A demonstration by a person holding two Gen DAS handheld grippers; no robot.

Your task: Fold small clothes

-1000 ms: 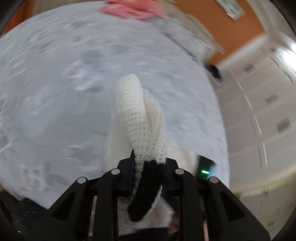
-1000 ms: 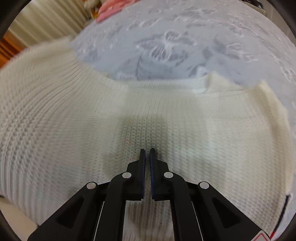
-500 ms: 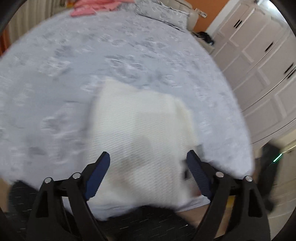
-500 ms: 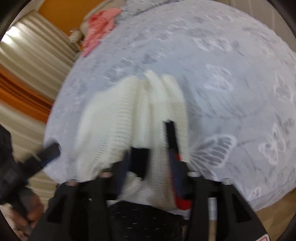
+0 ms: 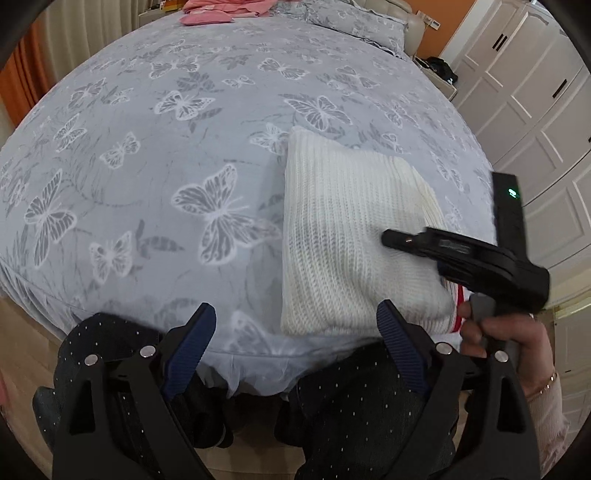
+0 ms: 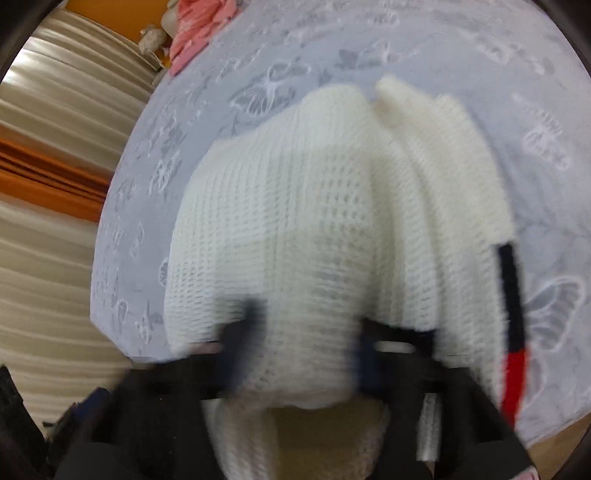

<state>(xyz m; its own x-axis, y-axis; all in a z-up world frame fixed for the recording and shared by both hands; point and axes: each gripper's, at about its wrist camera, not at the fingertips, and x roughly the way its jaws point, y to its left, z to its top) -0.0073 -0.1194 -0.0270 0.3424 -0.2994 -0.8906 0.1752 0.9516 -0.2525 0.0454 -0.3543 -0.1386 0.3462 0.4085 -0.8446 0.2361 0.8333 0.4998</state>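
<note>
A white knit sweater lies folded on the butterfly bedspread, close to the bed's near edge. My left gripper hovers off that edge to the sweater's left, its jaws opening wide with nothing between them. My right gripper, held in a hand, reaches over the sweater from the right. In the blurred right wrist view the sweater fills the frame. There the right gripper is closing, with the sweater's near fold bunched between its pads. A black and red trim runs along the sweater's right side.
Pink clothes lie at the bed's far end. White wardrobe doors stand to the right, and cream and orange curtains hang on the left. The person's dark dotted trousers press against the bed's near edge.
The left gripper let go of the sweater's black-trimmed edge, opened wide and drew back to the left. The sweater dropped flat and folded. The right gripper opened from shut and came around the near fold.
</note>
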